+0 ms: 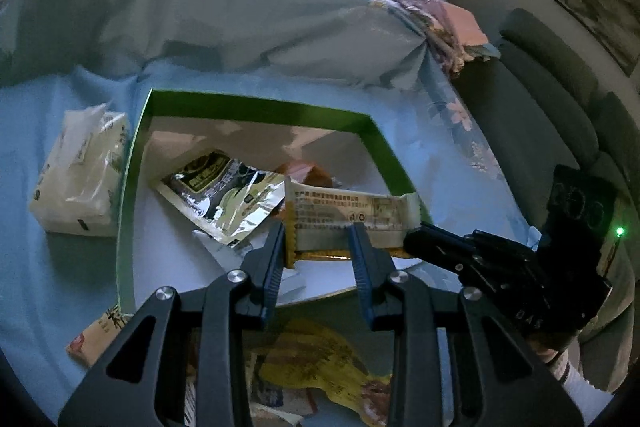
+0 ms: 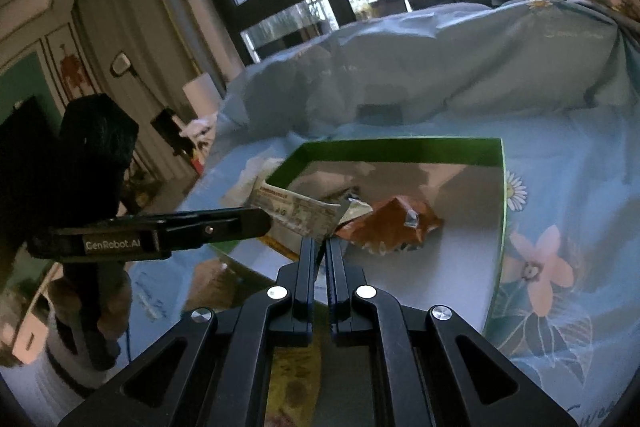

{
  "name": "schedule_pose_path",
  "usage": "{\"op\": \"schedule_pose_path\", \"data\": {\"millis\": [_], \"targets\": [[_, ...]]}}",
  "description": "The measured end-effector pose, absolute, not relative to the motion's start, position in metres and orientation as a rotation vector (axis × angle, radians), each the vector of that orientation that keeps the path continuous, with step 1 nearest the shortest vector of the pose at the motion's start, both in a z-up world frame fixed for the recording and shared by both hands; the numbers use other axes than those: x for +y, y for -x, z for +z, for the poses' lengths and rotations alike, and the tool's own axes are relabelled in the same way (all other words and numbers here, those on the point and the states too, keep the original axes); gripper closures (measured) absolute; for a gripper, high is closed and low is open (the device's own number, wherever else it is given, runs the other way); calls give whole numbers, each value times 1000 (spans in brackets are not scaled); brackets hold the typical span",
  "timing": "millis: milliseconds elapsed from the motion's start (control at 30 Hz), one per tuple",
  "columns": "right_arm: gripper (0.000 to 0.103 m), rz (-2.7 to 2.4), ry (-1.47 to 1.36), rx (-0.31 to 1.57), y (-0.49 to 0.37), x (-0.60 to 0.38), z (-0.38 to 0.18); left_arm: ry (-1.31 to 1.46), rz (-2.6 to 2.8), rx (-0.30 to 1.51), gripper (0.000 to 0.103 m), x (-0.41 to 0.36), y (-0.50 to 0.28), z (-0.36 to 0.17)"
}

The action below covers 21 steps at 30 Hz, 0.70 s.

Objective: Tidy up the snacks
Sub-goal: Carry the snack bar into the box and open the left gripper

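Left gripper [image 1: 318, 247] clamped on bar [image 1: 352, 217], right gripper [image 2: 322, 251] pinching bar's end; box [image 1: 256, 107] just ahead, ready to receive it

Both grippers are matte black linkages with silver round screw heads at the pivots. The left gripper [image 1: 318, 247] has blue ribbed pads; seen from the right wrist, its side carries white "CenRobot.AI" lettering. The right gripper [image 2: 323, 247] has dark pads; its body shows a green light at 3 o'clock in the left view, above a white striped sleeve [image 1: 568, 371].
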State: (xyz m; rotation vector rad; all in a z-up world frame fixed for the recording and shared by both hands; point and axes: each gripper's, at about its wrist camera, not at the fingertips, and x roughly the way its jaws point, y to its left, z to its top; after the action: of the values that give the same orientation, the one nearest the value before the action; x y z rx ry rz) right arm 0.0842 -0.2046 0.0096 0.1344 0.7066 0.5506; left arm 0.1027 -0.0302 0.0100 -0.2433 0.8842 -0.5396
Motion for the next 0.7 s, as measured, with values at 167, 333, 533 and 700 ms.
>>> {"op": "schedule_pose_path", "data": {"millis": [167,333,533,700], "targets": [[97,543,-122,731,-95,-203,0,259,-523,907,71,-28,-110,2],[97,534,-97,753,-103,-202,-4,265,-510,928,71,-26,-114,-4],[96,526,-73,787,-109,-199,-10,274,-485,956,70,-24,-119,-12],[96,523,-53,792,-114,-194,-10,269,-460,984,70,-23,-121,-19]]}}
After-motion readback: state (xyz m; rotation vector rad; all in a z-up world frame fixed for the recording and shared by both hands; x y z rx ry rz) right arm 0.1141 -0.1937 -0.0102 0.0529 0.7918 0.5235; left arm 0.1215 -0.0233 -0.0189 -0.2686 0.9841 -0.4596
